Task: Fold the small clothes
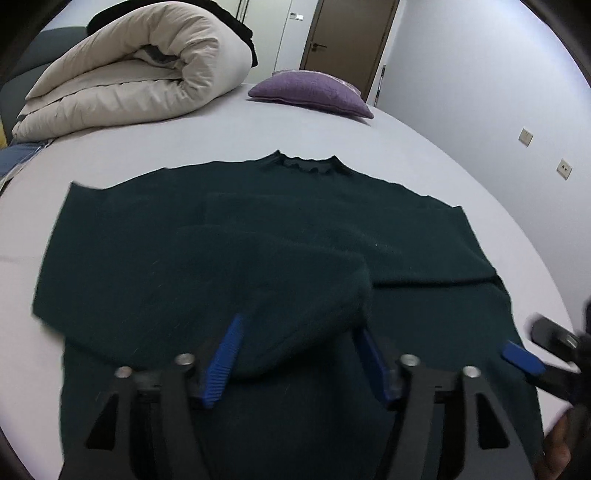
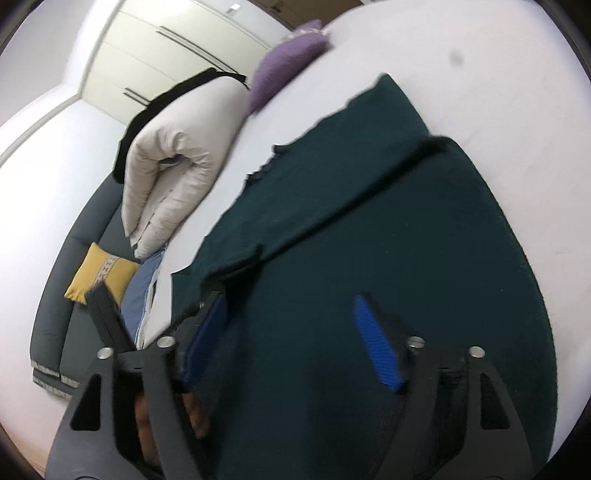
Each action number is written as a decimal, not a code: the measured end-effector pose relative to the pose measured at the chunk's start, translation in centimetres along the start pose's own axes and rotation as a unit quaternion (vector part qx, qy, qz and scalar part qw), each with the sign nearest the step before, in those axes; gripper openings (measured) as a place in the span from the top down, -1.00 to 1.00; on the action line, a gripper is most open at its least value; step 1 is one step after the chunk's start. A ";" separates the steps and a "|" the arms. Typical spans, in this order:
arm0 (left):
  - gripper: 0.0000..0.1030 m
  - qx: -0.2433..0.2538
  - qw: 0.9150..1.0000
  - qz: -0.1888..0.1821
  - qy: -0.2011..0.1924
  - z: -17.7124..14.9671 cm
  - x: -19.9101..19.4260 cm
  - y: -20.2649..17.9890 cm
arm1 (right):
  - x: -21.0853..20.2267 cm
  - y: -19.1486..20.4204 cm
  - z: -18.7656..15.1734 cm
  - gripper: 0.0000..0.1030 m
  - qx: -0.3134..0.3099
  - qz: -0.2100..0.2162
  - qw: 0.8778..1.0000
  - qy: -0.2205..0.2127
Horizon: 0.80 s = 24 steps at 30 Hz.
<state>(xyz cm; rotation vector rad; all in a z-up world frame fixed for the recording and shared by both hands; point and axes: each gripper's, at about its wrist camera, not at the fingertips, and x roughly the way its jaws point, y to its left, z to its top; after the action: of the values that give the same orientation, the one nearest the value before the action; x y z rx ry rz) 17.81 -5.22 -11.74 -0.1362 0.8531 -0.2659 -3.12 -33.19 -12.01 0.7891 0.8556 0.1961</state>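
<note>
Left wrist: both grippers (image 1: 299, 354) (image 2: 291, 339) wide over sweater (image 1: 258, 236); duvet (image 1: 133, 70), cushion (image 1: 310, 92) beyond

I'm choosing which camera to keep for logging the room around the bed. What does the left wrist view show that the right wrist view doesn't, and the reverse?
Only the left wrist view shows the brown door and the wall sockets. Only the right wrist view shows the yellow cushion on the grey sofa and the cream wardrobe. Both show the dark green sweater spread on the bed, the rolled cream duvet and the purple pillow. Each view also catches the other tool: the right tool at the sweater's edge, both open.
</note>
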 end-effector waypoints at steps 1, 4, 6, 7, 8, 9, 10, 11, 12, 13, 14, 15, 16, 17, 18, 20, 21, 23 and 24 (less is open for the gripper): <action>-0.62 -0.006 1.000 -0.003 -0.010 -0.1 -1.1 0.8 | 0.7 0.3 0.1 -0.40 -0.003 0.002 1.000 0.003; -0.81 -0.029 0.999 -0.011 -0.043 -0.4 -4.2 3.8 | 4.8 1.9 0.6 -0.41 -0.008 0.011 0.999 0.034; -0.81 -0.040 0.998 -0.012 -0.054 -1.1 -5.6 4.8 | 8.0 3.3 0.7 -0.41 -0.004 0.020 0.998 0.059; -0.80 -0.047 0.997 -0.004 -0.057 -1.2 -6.0 5.7 | 9.2 4.0 0.7 -0.41 -0.004 0.020 0.997 0.068; -0.79 -0.054 0.997 0.000 -0.056 -1.0 -5.9 6.4 | 10.7 4.7 0.7 -0.40 -0.003 0.016 0.997 0.081; -0.75 -0.063 0.997 0.004 -0.052 -1.2 -5.8 7.2 | 12.7 5.5 0.7 -0.40 -0.003 0.006 0.995 0.098; -0.68 -0.075 0.996 0.005 -0.048 -1.2 -5.7 8.2 | 13.7 6.0 0.5 -0.40 -0.006 -0.002 0.994 0.105; -0.65 -0.084 0.995 0.004 -0.047 -1.2 -5.7 8.9 | 15.2 6.8 0.4 -0.40 -0.021 -0.022 0.993 0.111; -0.62 -0.092 0.995 0.003 -0.046 -1.2 -5.7 9.7 | 15.8 7.5 0.3 -0.37 -0.037 -0.035 0.993 0.107; -0.62 -0.100 0.994 0.003 -0.048 -1.4 -5.9 10.3 | 16.6 8.3 0.3 -0.28 -0.060 -0.050 0.991 0.105; -0.62 -0.105 0.993 0.005 -0.051 -1.4 -6.2 10.9 | 17.1 8.8 0.3 0.05 -0.074 -0.064 0.989 0.109; -0.62 -0.111 0.992 0.007 -0.056 -1.3 -6.5 11.6 | 17.5 9.2 0.3 0.30 -0.082 -0.081 0.987 0.115; -0.62 -0.116 0.991 0.007 -0.060 -1.2 -6.6 12.1 | 17.6 9.4 0.4 0.57 -0.088 -0.089 0.985 0.117; -0.62 -0.122 0.990 0.008 -0.064 -1.0 -6.6 12.4 | 17.5 9.8 0.6 0.84 -0.095 -0.087 0.985 0.116; -0.62 -0.129 0.989 0.008 -0.068 -0.7 -6.7 12.8 | 16.9 10.8 0.9 0.87 -0.113 -0.083 0.984 0.111; -0.57 -0.141 0.987 0.010 -0.074 -0.2 -6.9 13.6 | 15.3 13.0 1.3 0.87 -0.157 -0.079 0.980 0.090; -0.53 -0.146 0.986 0.011 -0.077 0.2 -6.9 14.0 | 14.7 14.1 1.6 0.87 -0.176 -0.077 0.978 0.079; -0.52 -0.148 0.985 0.013 -0.083 1.1 -6.9 14.4 | 13.3 16.3 2.6 0.88 -0.210 -0.071 0.974 0.056; -0.52 -0.146 0.985 0.016 -0.086 1.4 -7.0 14.6 | 12.9 16.9 3.4 0.88 -0.219 -0.067 0.972 0.049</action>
<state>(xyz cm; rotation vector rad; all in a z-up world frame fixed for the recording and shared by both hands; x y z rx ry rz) 17.04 10.80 -8.99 -0.4134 0.7187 -0.0945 10.37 -17.23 -6.69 0.3093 0.9135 0.2932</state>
